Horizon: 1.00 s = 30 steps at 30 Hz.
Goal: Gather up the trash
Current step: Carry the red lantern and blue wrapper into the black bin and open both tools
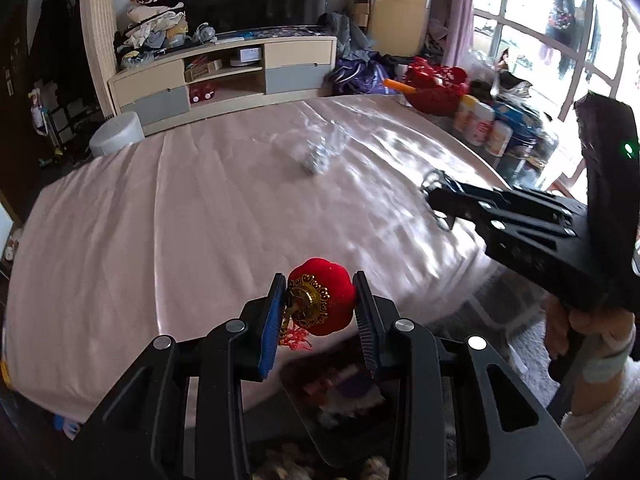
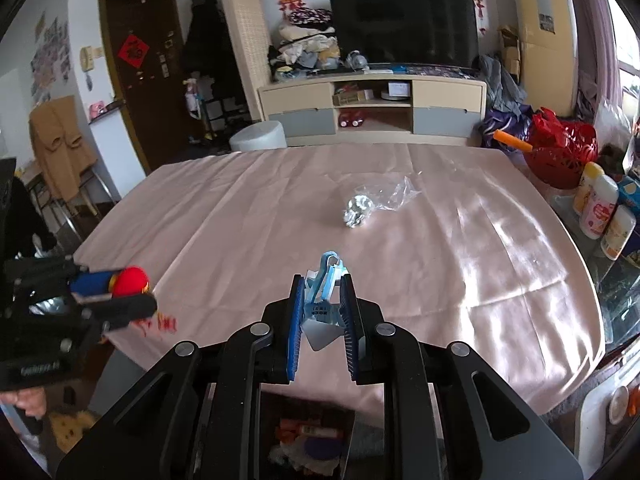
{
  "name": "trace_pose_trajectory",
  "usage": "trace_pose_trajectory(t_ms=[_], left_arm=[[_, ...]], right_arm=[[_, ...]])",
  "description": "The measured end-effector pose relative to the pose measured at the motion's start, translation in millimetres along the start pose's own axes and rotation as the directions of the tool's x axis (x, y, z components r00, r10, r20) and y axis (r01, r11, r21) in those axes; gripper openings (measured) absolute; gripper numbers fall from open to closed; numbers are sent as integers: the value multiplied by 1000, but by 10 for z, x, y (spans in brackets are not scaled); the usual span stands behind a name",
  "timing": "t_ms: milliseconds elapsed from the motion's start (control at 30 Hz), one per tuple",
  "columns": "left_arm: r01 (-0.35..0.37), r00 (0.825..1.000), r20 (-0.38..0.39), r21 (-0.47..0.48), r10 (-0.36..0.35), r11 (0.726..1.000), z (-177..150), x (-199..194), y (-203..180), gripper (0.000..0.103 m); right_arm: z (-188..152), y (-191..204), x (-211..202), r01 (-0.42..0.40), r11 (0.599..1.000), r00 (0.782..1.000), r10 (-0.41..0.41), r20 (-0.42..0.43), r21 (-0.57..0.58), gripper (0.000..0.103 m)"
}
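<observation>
A living room with a TV [image 2: 404, 26] on a low cabinet [image 2: 372, 108] lies behind a table covered in a pale pink cloth [image 2: 240, 216], creased and glossy where window light falls on its right half. Most of the cloth is bare. Two pieces of trash lie on it, touching, past the middle: one crumpled foil ball [image 2: 356, 211] and one clear plastic wrapper [image 2: 394, 196]. Along the right edge stand a red basket [image 2: 564, 152] and three bottles [image 2: 600, 212], well apart from the trash. The left gripper [image 1: 320, 304] is clamped on one red lantern ornament [image 1: 324, 300], held above the near edge. The right gripper [image 2: 322, 312] is closed on one crumpled blue-and-white packet [image 2: 324, 300], also above the near edge. Below that edge sits a bin [image 2: 308, 440] with mixed rubbish in it.
</observation>
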<state>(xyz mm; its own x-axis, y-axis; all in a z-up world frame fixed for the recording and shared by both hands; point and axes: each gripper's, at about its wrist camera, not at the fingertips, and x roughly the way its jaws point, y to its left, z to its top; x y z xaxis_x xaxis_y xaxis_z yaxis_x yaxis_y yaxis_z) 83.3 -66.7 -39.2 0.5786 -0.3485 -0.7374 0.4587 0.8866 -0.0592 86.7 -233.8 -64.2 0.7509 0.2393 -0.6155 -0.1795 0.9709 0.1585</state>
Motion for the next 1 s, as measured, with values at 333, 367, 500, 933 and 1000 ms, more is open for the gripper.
trace_pose_trajectory(t_ms=[333, 367, 500, 933, 1000], left_arm=[[69, 997, -13, -110, -71, 992, -642, 2, -142, 32], [71, 997, -22, -124, -74, 990, -717, 45, -160, 32], [88, 993, -66, -186, -102, 979, -1020, 239, -170, 32], [36, 981, -177, -242, -81, 969, -1520, 721, -221, 32], [26, 978, -196, -238, -74, 971, -1566, 812, -224, 32]], right_arm=[[-408, 198, -139, -51, 999, 998, 51, -43, -8, 21], [-464, 212, -127, -56, 998, 997, 56, -52, -6, 21], [-660, 233, -49, -52, 999, 995, 52, -88, 5, 21], [-1438, 15, 407, -32, 986, 959, 76, -272, 162, 20], [-1495, 6, 469, -28, 985, 953, 79, -291, 173, 20]])
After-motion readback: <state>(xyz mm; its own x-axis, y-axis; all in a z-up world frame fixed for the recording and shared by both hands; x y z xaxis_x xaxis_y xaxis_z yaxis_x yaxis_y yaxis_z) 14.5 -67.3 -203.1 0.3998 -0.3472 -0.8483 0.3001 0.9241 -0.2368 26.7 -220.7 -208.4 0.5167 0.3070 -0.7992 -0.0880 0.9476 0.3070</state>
